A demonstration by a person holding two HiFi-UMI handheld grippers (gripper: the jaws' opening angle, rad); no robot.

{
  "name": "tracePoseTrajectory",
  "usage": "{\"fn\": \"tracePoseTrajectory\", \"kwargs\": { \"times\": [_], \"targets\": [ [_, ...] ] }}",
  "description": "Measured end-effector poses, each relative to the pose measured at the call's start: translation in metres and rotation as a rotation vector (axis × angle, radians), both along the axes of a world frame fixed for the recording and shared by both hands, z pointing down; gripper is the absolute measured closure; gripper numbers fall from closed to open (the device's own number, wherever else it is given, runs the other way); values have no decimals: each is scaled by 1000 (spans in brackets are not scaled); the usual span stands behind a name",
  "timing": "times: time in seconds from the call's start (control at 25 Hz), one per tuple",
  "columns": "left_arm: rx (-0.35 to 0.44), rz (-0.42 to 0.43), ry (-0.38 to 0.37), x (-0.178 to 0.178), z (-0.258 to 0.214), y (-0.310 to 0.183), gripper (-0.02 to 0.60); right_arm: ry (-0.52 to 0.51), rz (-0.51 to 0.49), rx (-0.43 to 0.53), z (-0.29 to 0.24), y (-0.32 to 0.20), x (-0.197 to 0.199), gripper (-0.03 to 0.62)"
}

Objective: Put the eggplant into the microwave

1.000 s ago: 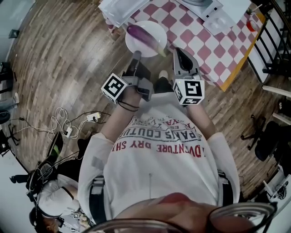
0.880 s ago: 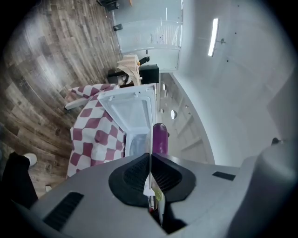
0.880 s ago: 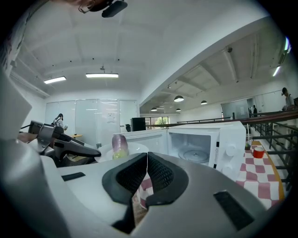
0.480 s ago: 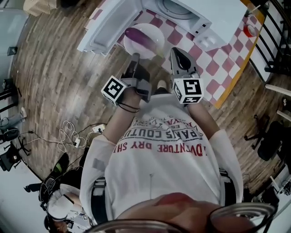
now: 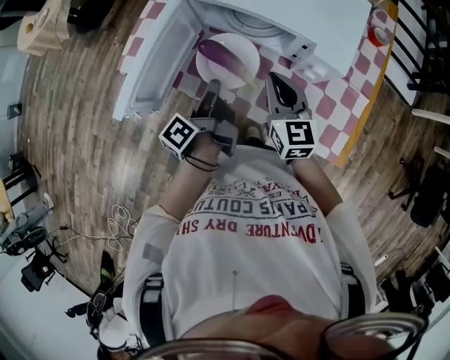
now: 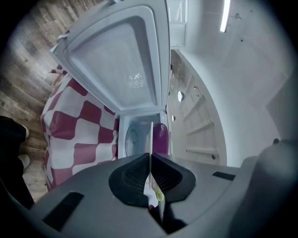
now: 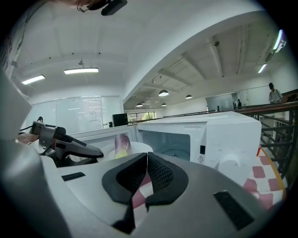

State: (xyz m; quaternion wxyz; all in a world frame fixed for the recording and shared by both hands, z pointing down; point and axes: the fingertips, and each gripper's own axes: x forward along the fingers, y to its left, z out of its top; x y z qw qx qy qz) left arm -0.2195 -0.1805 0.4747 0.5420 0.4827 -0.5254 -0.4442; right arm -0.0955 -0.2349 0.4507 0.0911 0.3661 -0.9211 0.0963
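A purple eggplant (image 5: 216, 52) lies on a white plate (image 5: 235, 69) just in front of the open microwave (image 5: 295, 21). My left gripper (image 5: 213, 86) is shut on the plate's near rim and holds it level. In the left gripper view the plate (image 6: 152, 135) shows edge-on between the closed pads, with the eggplant (image 6: 159, 138) behind it and the microwave cavity (image 6: 134, 138) beyond. My right gripper (image 5: 273, 76) hangs to the right of the plate, shut on nothing. The right gripper view shows the eggplant (image 7: 122, 142), the plate (image 7: 137, 149) and the microwave (image 7: 209, 135).
The microwave door (image 5: 151, 63) stands swung open to the left of the plate. The microwave sits on a red-and-white checked tablecloth (image 5: 330, 105) with an orange edge. Cables (image 5: 119, 225) lie on the wooden floor to the left, and black railings (image 5: 422, 42) stand at the right.
Both grippers and the plate with the eggplant have come closer to the microwave. The open door now stands right beside the plate's left side.
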Motion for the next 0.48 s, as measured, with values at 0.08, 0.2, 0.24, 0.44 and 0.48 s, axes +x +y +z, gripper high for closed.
{"fn": "tracePoseTrajectory", "kwargs": {
  "times": [0.08, 0.2, 0.24, 0.44, 0.48],
  "targets": [
    [-8, 46, -3, -4, 3, -15, 549, 8, 46, -5, 2, -8, -1, 566],
    [-48, 109, 1, -13, 16, -32, 549, 16, 126, -29, 7, -17, -2, 566],
    [-61, 130, -2, -16, 21, -37, 549, 14, 149, -38, 9, -19, -3, 566],
    [-78, 226, -26, -23, 37, -63, 549, 18, 236, -67, 23, -30, -10, 568],
    [-82, 242, -28, -22, 41, -68, 549, 25, 255, -70, 27, -32, -9, 566]
  ]
}}
